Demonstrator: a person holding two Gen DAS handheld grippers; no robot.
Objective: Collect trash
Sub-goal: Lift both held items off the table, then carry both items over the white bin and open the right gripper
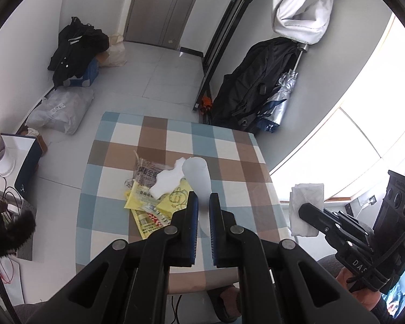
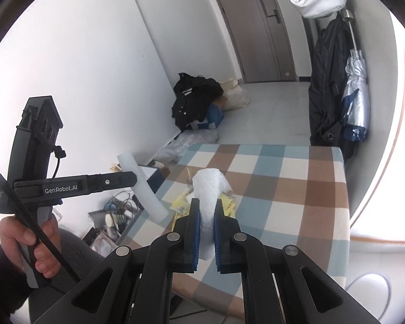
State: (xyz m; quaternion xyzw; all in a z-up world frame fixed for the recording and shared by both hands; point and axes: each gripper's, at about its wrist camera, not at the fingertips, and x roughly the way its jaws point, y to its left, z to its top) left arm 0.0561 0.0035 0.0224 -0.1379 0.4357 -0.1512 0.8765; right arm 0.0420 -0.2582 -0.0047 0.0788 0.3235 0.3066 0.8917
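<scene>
My left gripper (image 1: pixel 203 198) is shut on a translucent white plastic cup (image 1: pixel 198 174), held above the checked table (image 1: pixel 229 148); the cup also shows in the right wrist view (image 2: pixel 145 189). My right gripper (image 2: pixel 206 205) is shut on a crumpled white paper towel (image 2: pixel 208 189), held above the table's near edge; the towel also shows in the left wrist view (image 1: pixel 306 205). On the table lie yellow wrappers (image 1: pixel 159 208), a clear printed plastic wrapper (image 1: pixel 144 171) and a white foam piece (image 1: pixel 168 178).
Left of the table stand a white cup with sticks (image 1: pixel 0 154), a dark box (image 1: pixel 27 162) and cables (image 1: pixel 2 197). Bags and black clothing (image 1: pixel 75 51) lie on the floor. Coats and an umbrella (image 1: pixel 280 100) hang at the right wall.
</scene>
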